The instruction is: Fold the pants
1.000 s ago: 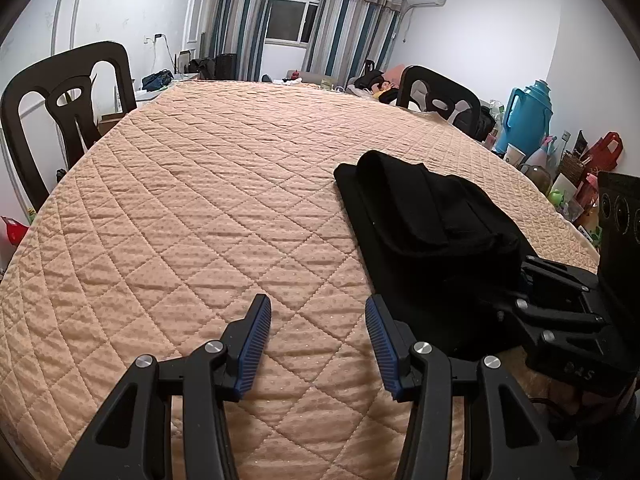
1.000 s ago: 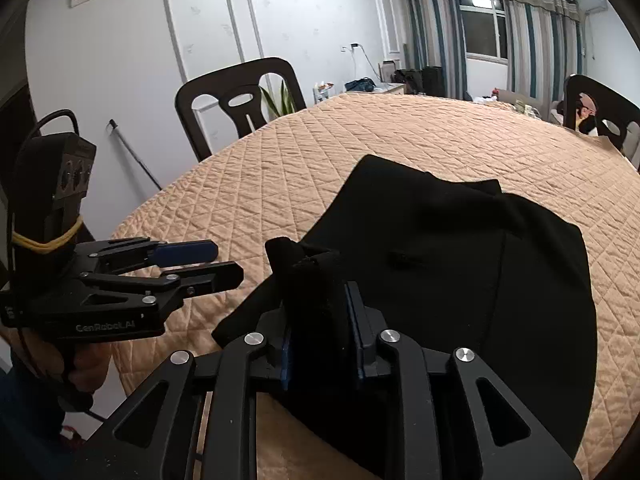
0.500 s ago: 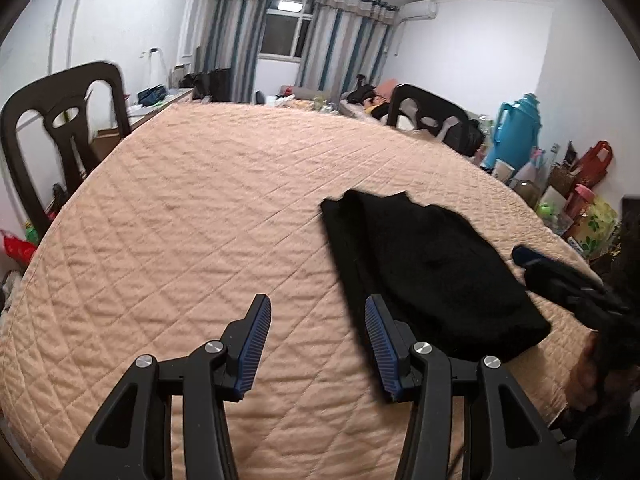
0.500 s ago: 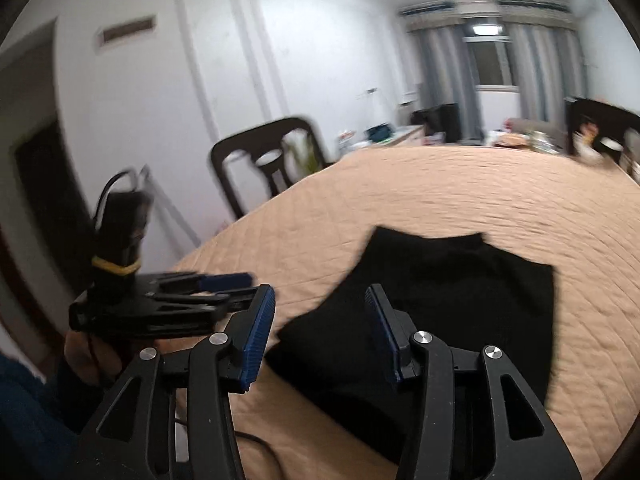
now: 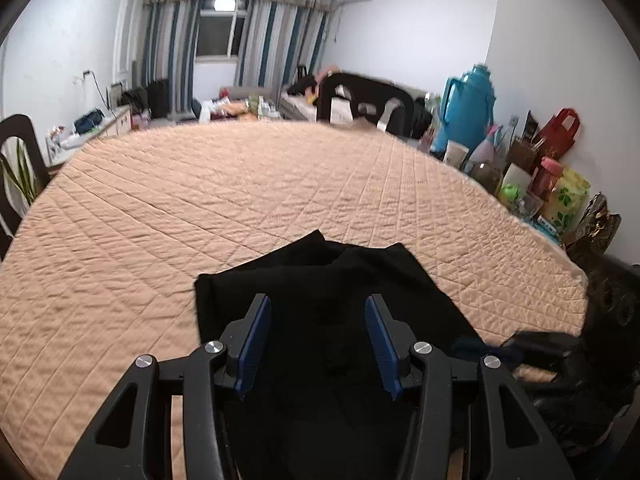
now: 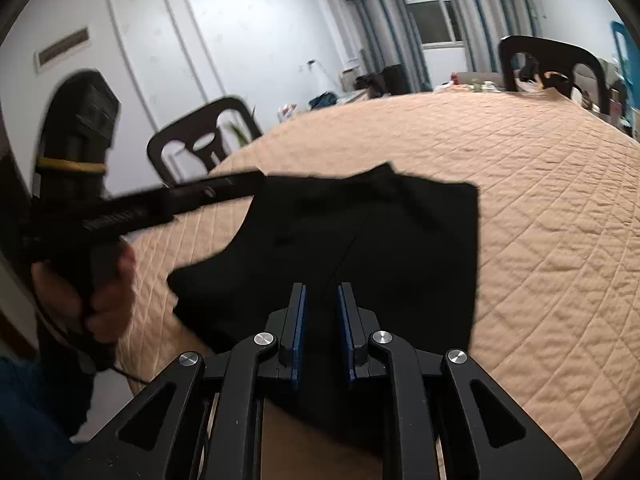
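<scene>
Lying beneath both tools (image 5: 317, 334), pants (image 6: 380, 240)

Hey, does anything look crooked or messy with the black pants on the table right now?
Slightly. The black pants lie folded on the quilted table cover, but the far edge is uneven, with a peak sticking up, and the near-left corner bulges outward. Nothing looks spilled or damaged.

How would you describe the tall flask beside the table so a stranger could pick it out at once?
Start from the quilted peach table cover and follow its right edge to the clutter along the white wall. The teal thermos flask stands upright there, behind a pale cup. It towers over its neighbours, the only bright teal item.
</scene>
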A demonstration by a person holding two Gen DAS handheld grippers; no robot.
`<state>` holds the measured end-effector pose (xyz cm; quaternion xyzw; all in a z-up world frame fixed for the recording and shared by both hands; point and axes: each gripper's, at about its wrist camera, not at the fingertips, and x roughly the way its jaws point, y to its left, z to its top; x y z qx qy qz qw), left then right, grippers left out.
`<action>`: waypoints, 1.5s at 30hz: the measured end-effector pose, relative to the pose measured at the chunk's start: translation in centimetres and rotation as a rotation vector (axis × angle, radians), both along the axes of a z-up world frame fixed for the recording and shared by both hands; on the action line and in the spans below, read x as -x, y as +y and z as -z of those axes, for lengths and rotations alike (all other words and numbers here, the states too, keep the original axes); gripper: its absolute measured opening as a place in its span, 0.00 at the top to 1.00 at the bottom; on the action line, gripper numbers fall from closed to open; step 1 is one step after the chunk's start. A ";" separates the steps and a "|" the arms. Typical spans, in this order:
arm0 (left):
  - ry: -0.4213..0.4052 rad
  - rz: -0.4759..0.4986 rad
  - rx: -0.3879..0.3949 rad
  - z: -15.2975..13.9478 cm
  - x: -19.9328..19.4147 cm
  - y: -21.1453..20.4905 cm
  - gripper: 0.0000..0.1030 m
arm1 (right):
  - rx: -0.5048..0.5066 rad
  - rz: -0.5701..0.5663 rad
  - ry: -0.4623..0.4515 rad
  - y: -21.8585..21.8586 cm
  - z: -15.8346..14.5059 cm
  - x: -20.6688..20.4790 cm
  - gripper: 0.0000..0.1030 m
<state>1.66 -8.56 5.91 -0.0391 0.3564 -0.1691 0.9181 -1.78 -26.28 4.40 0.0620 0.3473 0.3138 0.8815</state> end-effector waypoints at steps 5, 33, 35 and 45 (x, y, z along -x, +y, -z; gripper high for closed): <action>0.084 -0.042 -0.071 3.3 -2.2 0.5 0.49 | 0.040 0.073 0.002 -1.1 -0.9 -3.5 0.83; 0.021 -0.030 -0.018 3.5 7.0 3.9 0.51 | 0.171 0.038 -0.072 -1.0 1.2 2.2 0.83; 0.019 -0.036 -0.002 3.6 6.9 4.1 0.51 | 0.167 0.046 -0.077 -1.1 1.3 2.2 0.83; 0.016 -0.062 0.035 4.0 7.5 4.8 0.50 | 0.147 0.053 -0.072 -1.2 1.4 2.4 0.83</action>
